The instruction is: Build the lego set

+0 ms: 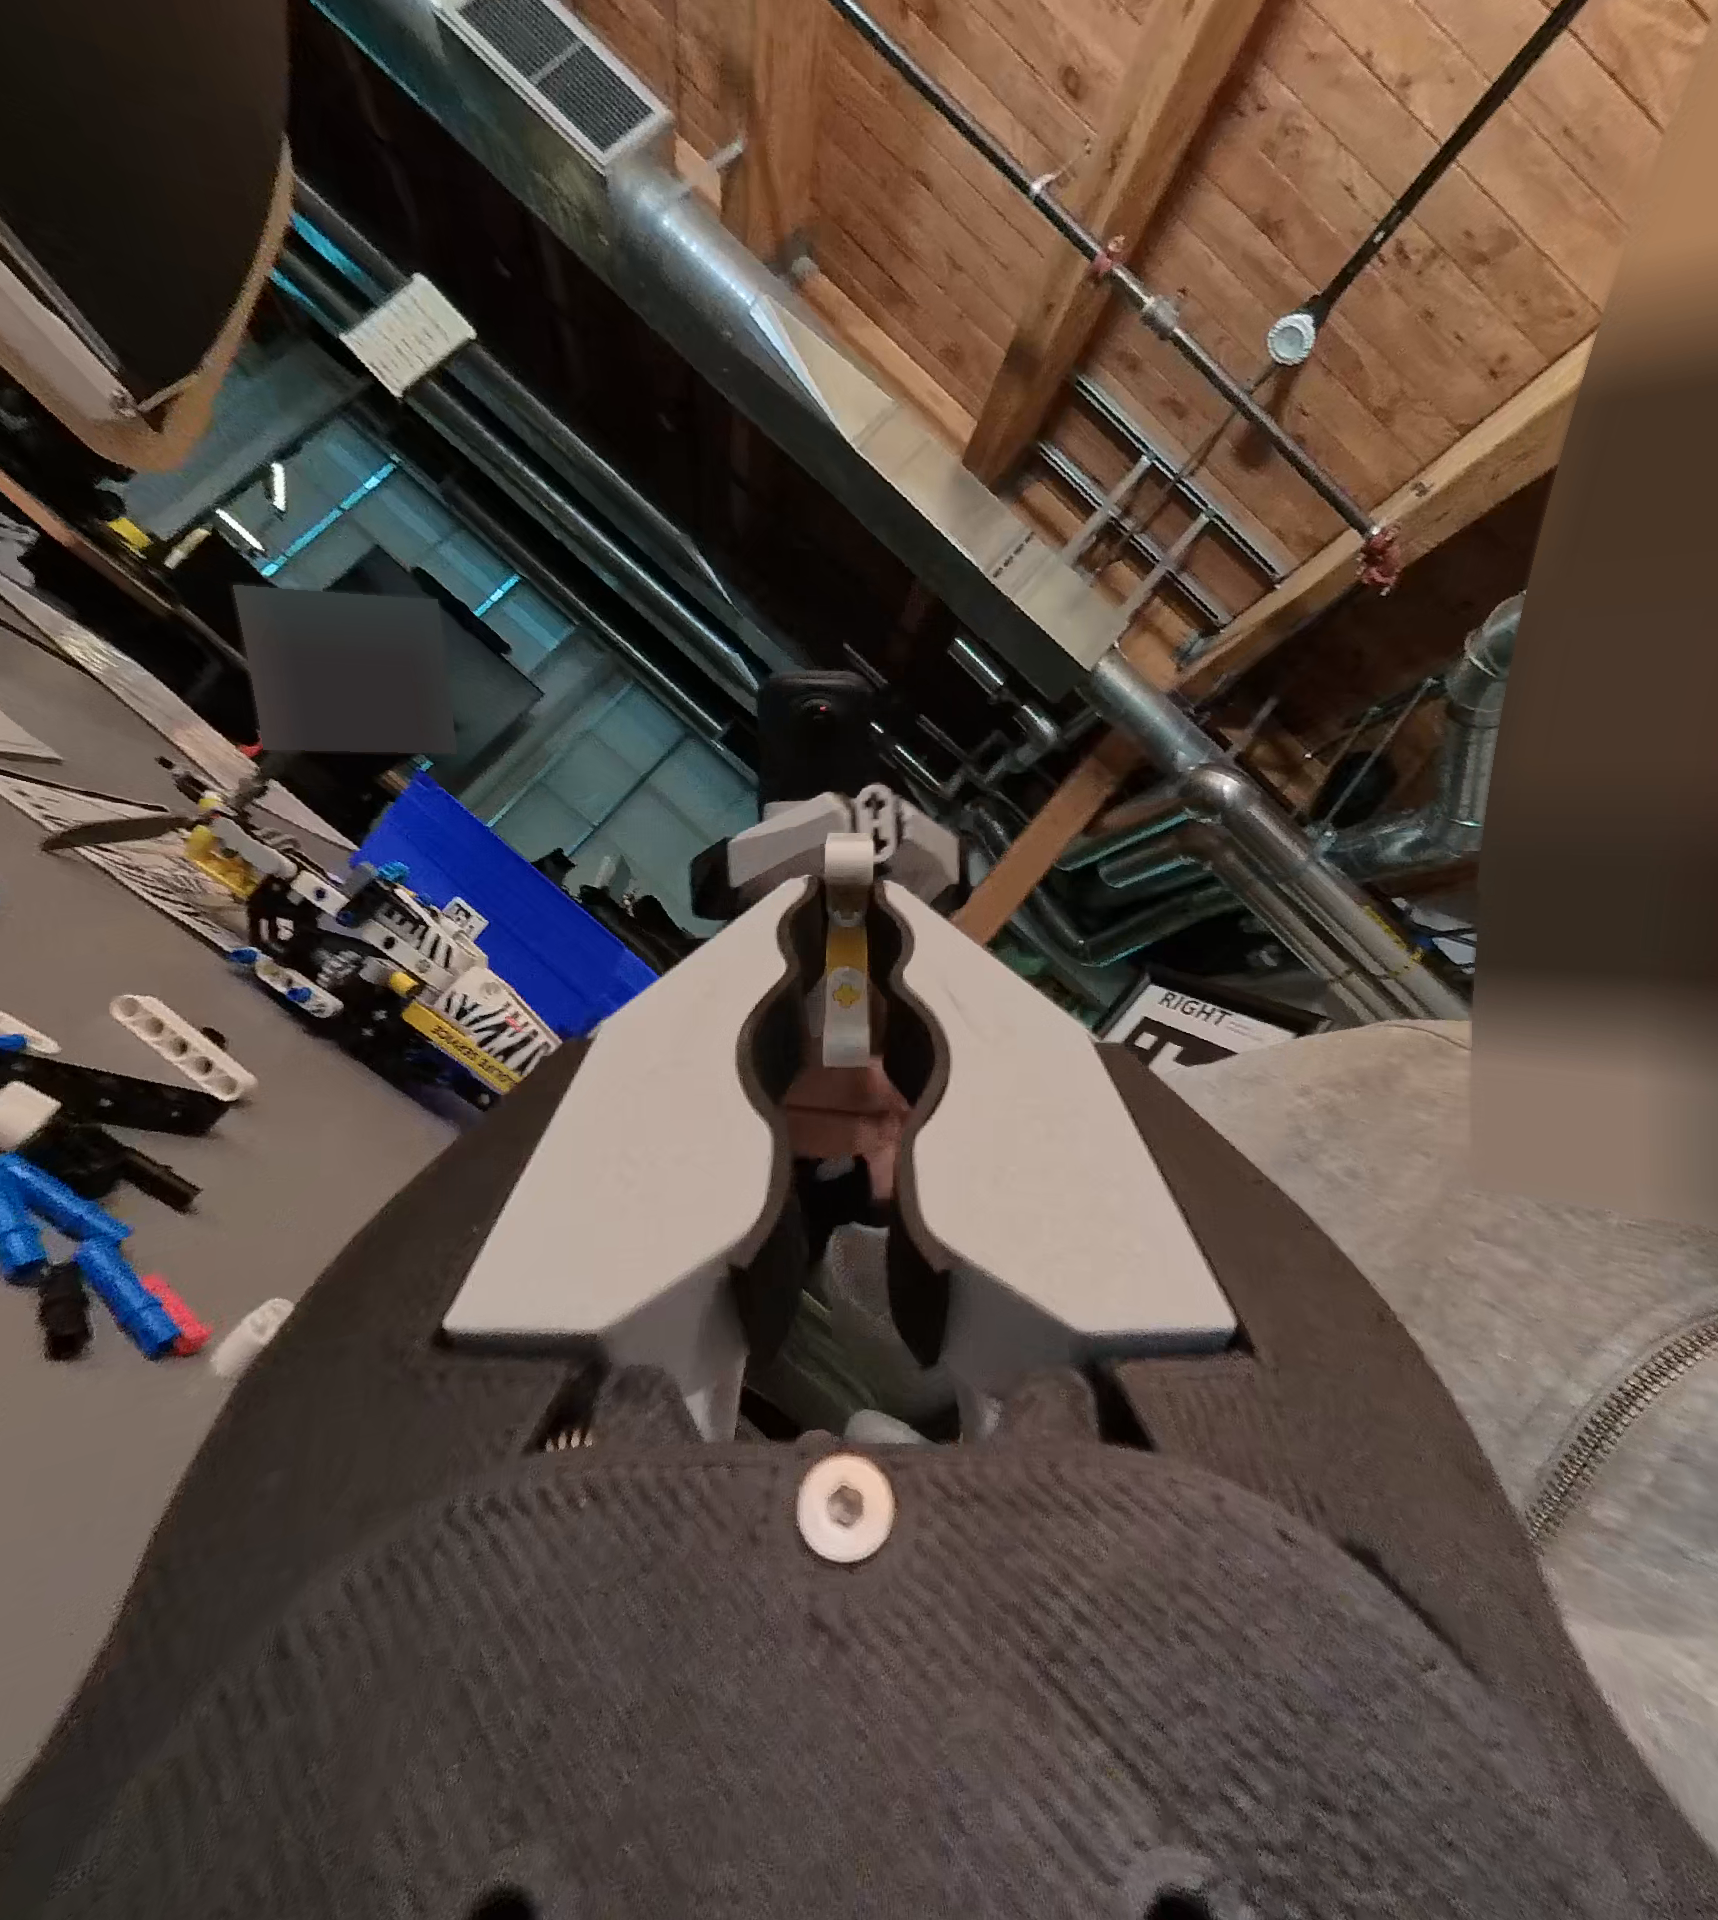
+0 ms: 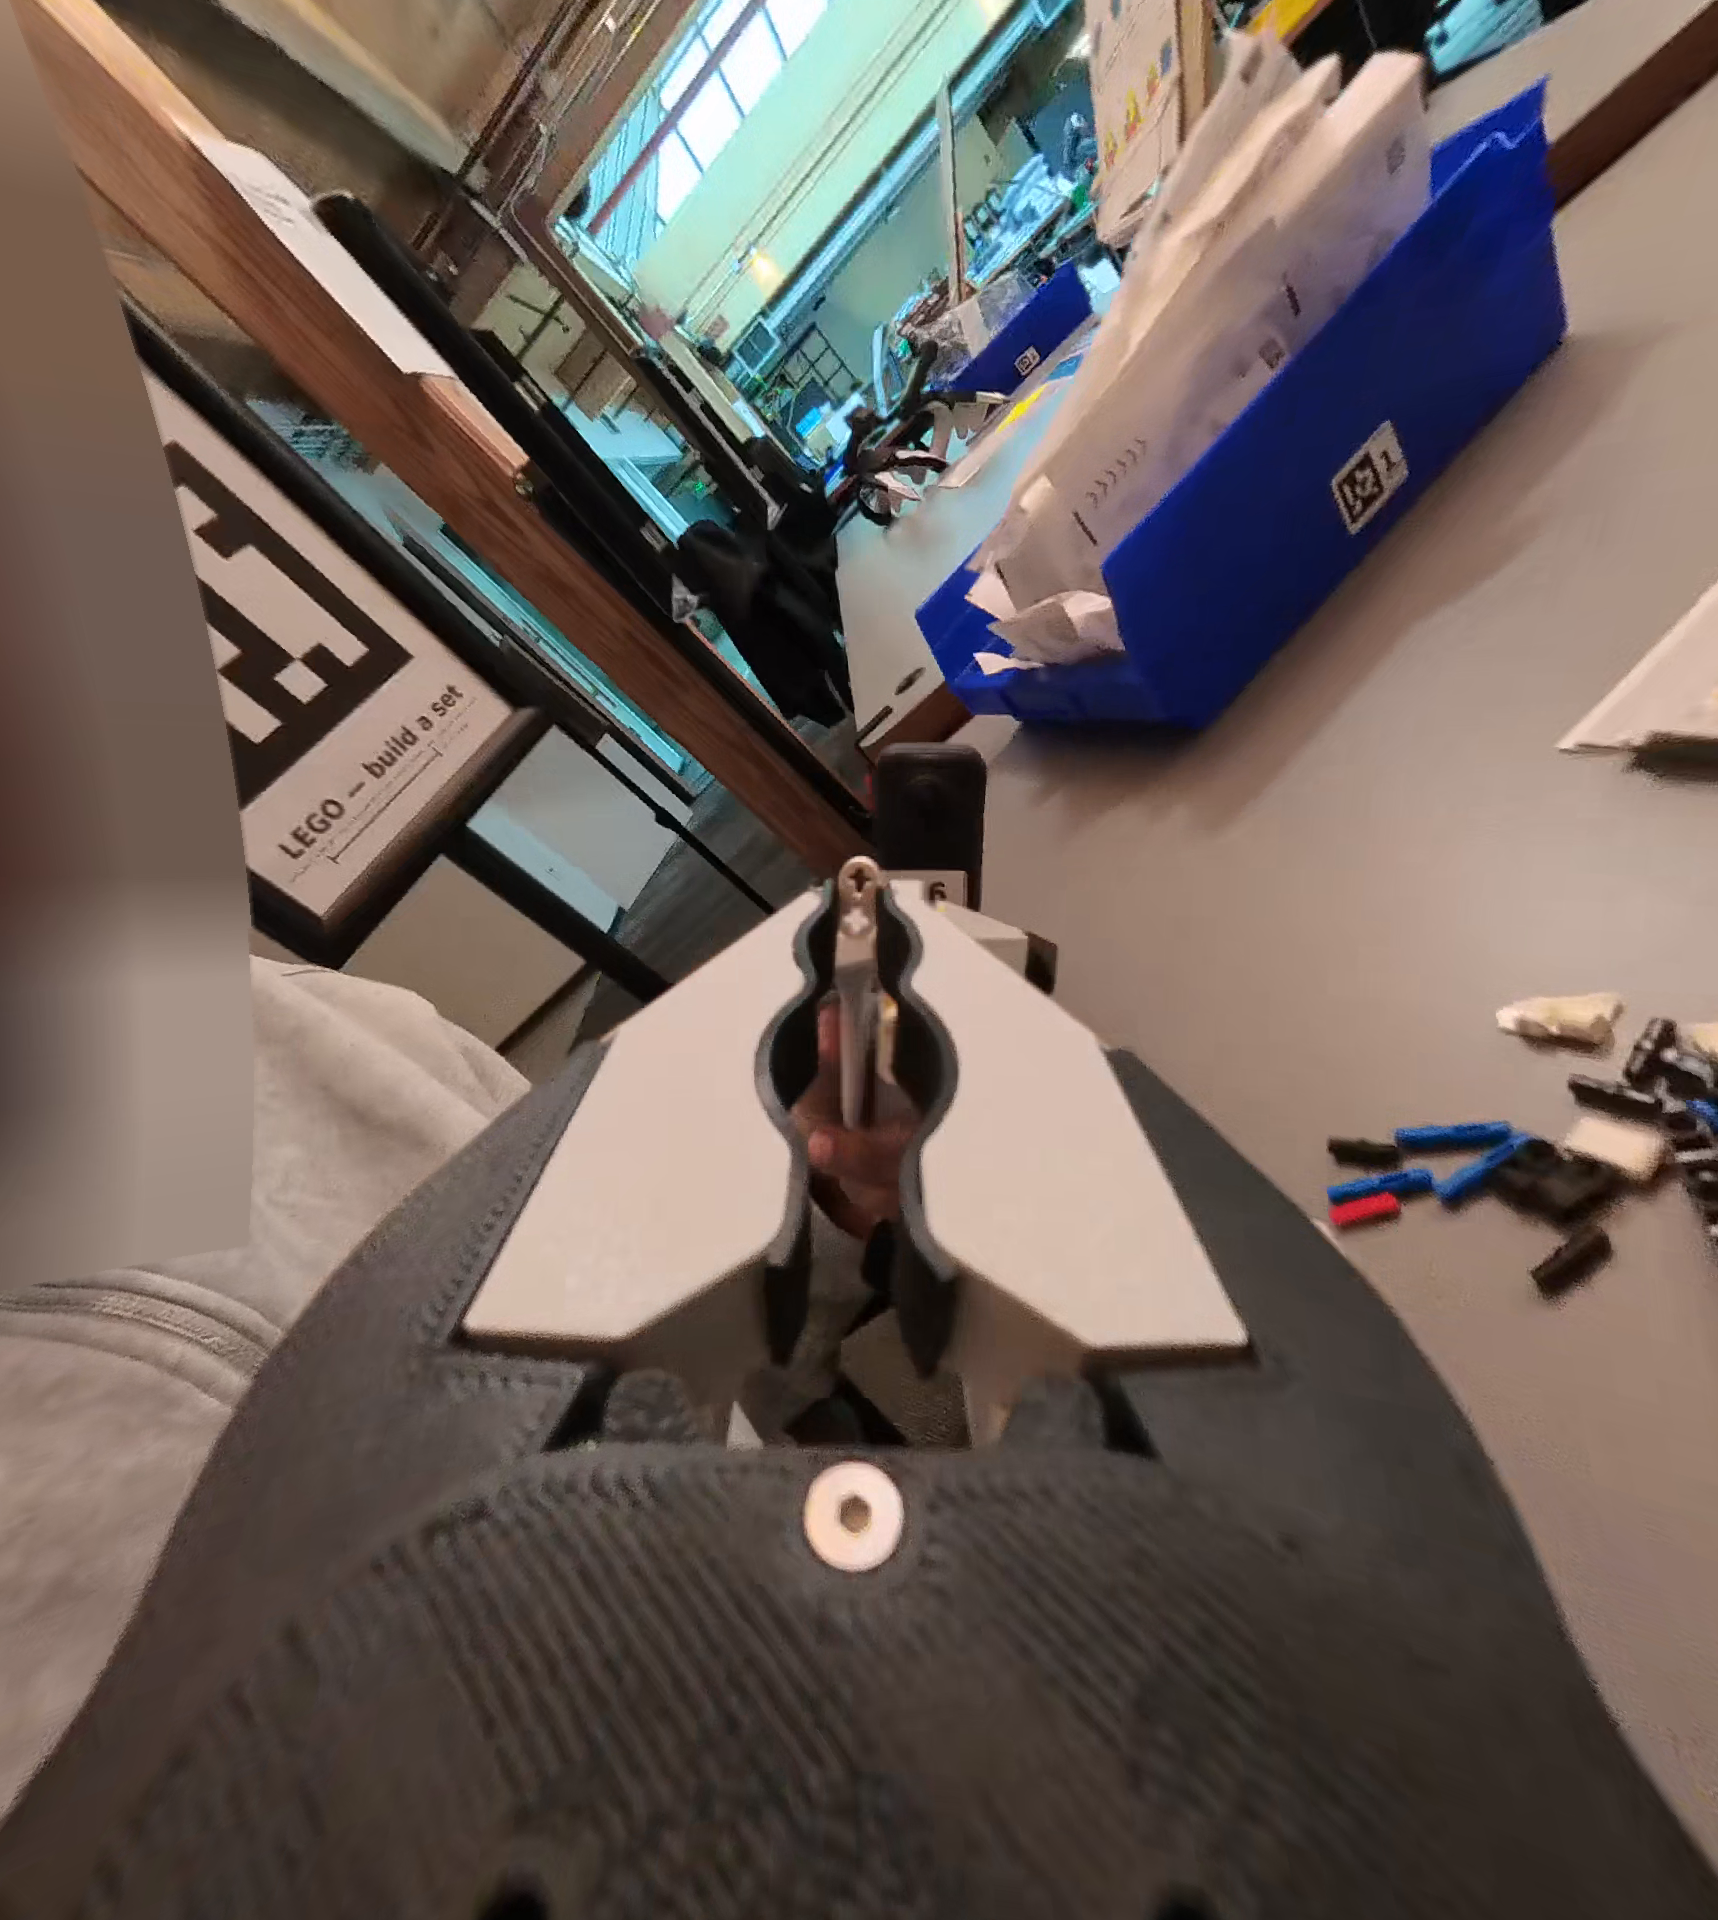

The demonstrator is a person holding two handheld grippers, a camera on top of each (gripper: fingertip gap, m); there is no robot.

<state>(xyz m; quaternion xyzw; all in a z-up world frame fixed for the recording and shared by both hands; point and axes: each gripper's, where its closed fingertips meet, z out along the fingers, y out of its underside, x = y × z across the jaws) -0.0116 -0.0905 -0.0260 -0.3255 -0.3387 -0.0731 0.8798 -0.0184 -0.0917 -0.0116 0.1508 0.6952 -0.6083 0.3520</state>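
Note:
My left gripper is shut on a small white and yellow lego piece, held up in the air and tilted toward the ceiling. The right gripper's tips show just beyond it, holding a grey cross-hole piece close to the white piece's top. In the right wrist view my right gripper is shut on that thin grey lego piece. The partly built lego model with zebra stickers stands on the grey table at the left.
Loose blue, black, white, yellow and red lego parts lie on the table at the left; they also show in the right wrist view. A blue bin holds paper bags. Instruction sheets lie at the right. A grey sleeve is close.

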